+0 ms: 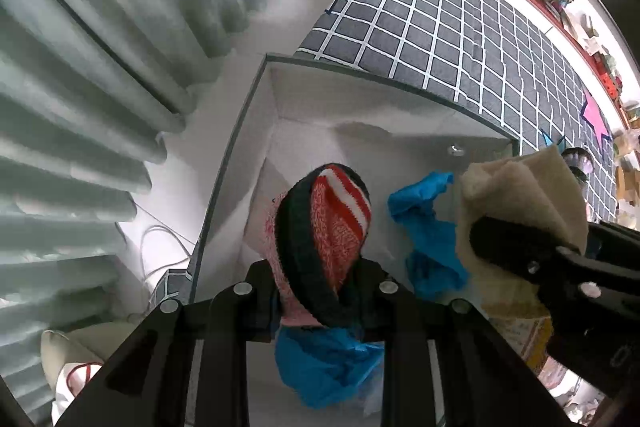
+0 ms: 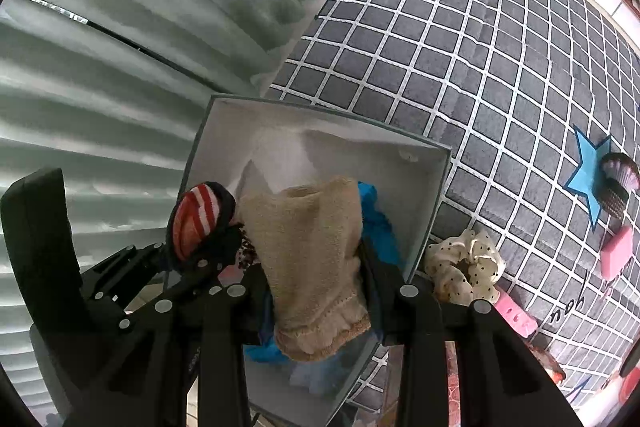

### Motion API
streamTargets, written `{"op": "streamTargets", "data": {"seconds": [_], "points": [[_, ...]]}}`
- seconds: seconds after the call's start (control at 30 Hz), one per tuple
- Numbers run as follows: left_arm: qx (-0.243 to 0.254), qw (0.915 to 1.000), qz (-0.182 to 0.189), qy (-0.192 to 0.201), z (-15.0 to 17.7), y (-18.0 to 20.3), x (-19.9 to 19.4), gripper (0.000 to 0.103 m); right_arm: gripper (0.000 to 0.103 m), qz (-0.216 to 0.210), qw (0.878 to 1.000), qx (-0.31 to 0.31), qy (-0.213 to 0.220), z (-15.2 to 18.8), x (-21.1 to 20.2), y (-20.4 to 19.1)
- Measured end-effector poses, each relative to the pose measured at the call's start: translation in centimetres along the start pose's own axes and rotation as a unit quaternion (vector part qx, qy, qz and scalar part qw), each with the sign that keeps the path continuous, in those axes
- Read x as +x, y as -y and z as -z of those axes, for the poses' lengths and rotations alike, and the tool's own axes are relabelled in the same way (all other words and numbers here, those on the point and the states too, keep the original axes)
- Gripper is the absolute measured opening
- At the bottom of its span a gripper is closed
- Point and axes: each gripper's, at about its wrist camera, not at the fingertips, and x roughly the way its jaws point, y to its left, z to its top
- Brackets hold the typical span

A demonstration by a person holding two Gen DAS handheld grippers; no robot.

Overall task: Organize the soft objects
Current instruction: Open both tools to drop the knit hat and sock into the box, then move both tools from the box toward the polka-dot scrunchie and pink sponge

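Note:
My left gripper [image 1: 320, 283] is shut on a rolled red, white and black sock bundle [image 1: 328, 223], held over the open white box [image 1: 256, 131]. It also shows in the right wrist view [image 2: 196, 219]. My right gripper [image 2: 316, 291] is shut on a folded beige sock [image 2: 316, 259], also over the box [image 2: 436, 195]; the sock shows in the left wrist view [image 1: 520, 199]. Blue gloves [image 1: 428, 227] lie inside the box.
The box stands on the floor at the edge of a grey checked rug [image 2: 480, 67], next to pale curtains [image 2: 140, 27]. A cream dotted scrunchie [image 2: 464, 267], a pink block [image 2: 618, 251] and a cupcake-shaped toy [image 2: 618, 183] lie on the rug. White cables [image 1: 160, 251] lie left of the box.

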Motion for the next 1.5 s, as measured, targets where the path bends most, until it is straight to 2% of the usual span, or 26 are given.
{"op": "streamTargets", "data": {"seconds": [0.37, 0.53, 0.63, 0.7, 0.73, 0.8, 0.83, 0.87, 0.97, 1.0, 1.03, 1.07, 1.5], "points": [[-0.003, 0.9999, 0.0, -0.01, 0.2, 0.1, 0.5, 0.028, 0.038, 0.001, 1.0, 0.002, -0.01, -0.3, 0.8, 0.1], [-0.002, 1.0, 0.002, -0.008, 0.3, 0.1, 0.4, 0.032, 0.038, 0.008, 1.0, -0.01, -0.01, -0.4, 1.0, -0.3], [0.001, 1.0, 0.006, 0.0, 0.5, 0.1, 0.1, 0.044, 0.038, 0.014, 1.0, -0.022, -0.009, -0.3, 0.9, -0.6], [0.0, 1.0, 0.008, 0.004, 0.6, 0.0, -0.2, 0.059, 0.038, 0.015, 0.999, -0.027, -0.011, -0.3, 0.9, -0.8], [-0.001, 0.9999, 0.008, 0.007, 0.6, 0.0, -0.3, 0.063, 0.038, 0.015, 0.999, -0.027, -0.012, -0.2, 0.9, -0.8], [-0.001, 0.9999, 0.007, 0.012, 0.7, -0.1, -0.4, 0.079, 0.054, 0.016, 0.999, -0.029, -0.01, -0.1, 0.8, -0.9], [-0.002, 0.9999, 0.007, 0.013, 0.7, -0.2, -0.5, 0.08, 0.064, 0.018, 0.999, -0.031, -0.008, 0.0, 0.6, -0.9], [-0.004, 0.9999, 0.007, 0.012, 0.8, -0.3, -0.5, 0.08, 0.069, 0.021, 0.999, -0.033, -0.006, 0.1, 0.5, -1.0], [-0.016, 0.9998, 0.007, 0.01, 0.8, -0.6, -0.5, 0.087, 0.07, 0.025, 0.999, -0.037, 0.0, 0.3, 0.0, -1.2], [-0.022, 0.9996, 0.011, 0.012, 0.9, -0.8, -0.6, 0.088, 0.076, 0.025, 0.999, -0.036, 0.001, 0.3, -0.2, -1.2], [-0.029, 0.9993, 0.018, 0.013, 1.0, -1.0, -0.6, 0.089, 0.095, 0.026, 0.999, -0.034, 0.002, 0.3, -0.3, -1.1], [-0.031, 0.9992, 0.02, 0.012, 1.0, -1.0, -0.5, 0.089, 0.102, 0.036, 0.999, -0.031, 0.005, 0.3, -0.5, -1.0], [-0.03, 0.9991, 0.024, 0.017, 1.0, 0.1, -2.2, 0.089, 0.102, 0.031, 0.999, -0.02, 0.024, 1.1, -3.3, 0.1]]}}
